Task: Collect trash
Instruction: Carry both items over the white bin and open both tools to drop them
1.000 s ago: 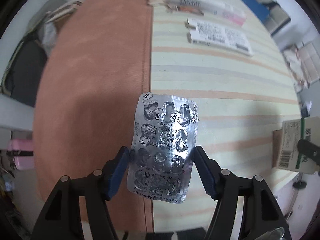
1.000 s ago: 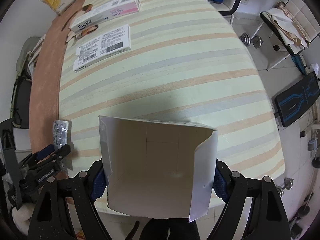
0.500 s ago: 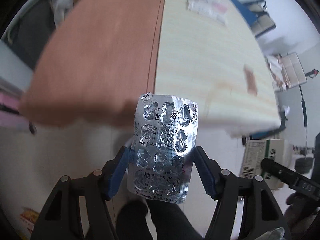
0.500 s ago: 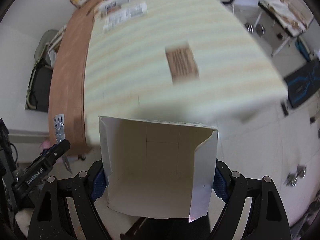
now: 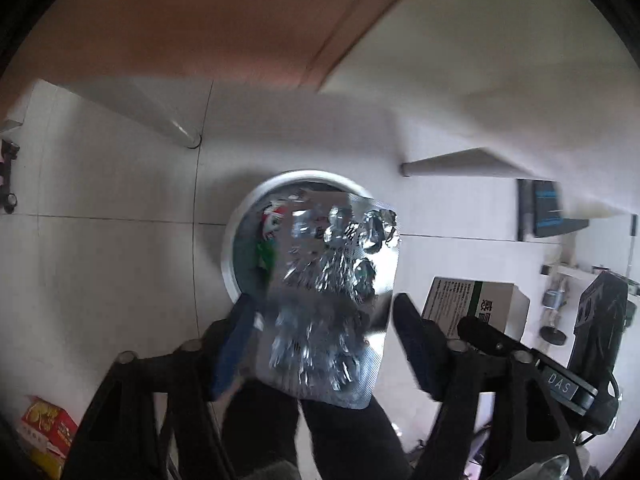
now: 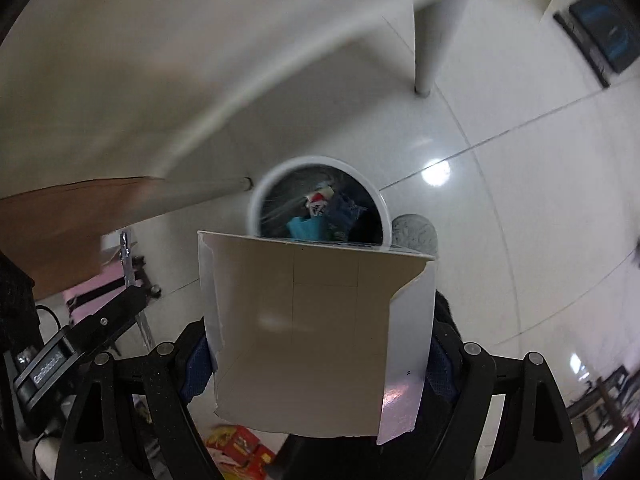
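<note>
Blister pack [image 5: 332, 300] hangs loose between parted left jaws, above bin [image 5: 240, 216].

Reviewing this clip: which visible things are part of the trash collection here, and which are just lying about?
Part of the job:
blister pack between the left gripper fingers
cardboard box clamped in the right gripper
trash bin

Lying about:
red snack box
table leg

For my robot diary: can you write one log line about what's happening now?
left gripper: blister pack between fingers, blurred, grip unclear | right gripper: shut on carton | both above white bin holding trash
</note>
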